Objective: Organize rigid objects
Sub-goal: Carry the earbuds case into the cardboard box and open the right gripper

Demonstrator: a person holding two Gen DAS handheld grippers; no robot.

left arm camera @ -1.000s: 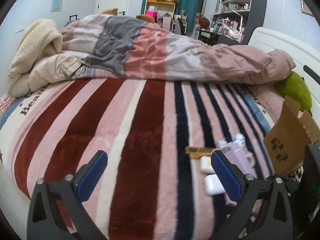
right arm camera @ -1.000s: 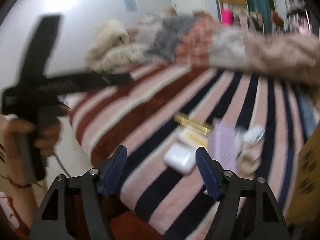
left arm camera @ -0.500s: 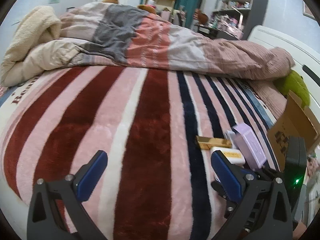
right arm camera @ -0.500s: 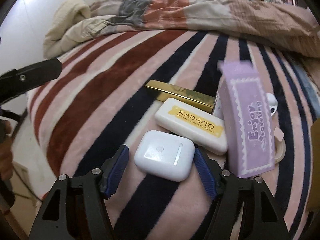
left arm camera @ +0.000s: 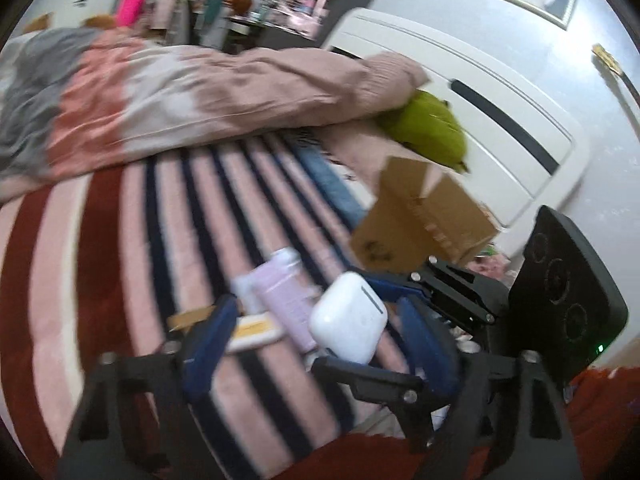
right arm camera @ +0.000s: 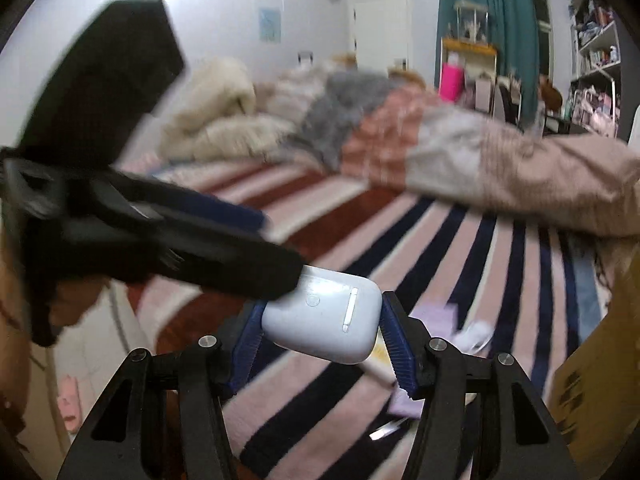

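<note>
Earbud case (right arm camera: pixel 322 316) clamped in right gripper (right arm camera: pixel 320 334) above striped blanket (right arm camera: pixel 460 240), left gripper (left arm camera: pixel 316 340) fingers apart, holding nothing.

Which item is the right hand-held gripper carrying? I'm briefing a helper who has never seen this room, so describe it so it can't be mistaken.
Start at the striped pink, red and navy blanket on the bed. Above its near edge, the right hand-held gripper is clamped on a smooth white rounded plastic earbud case. Unlike the lilac box and cream box lying on the blanket, it is lifted, glossy and unprinted.
</note>
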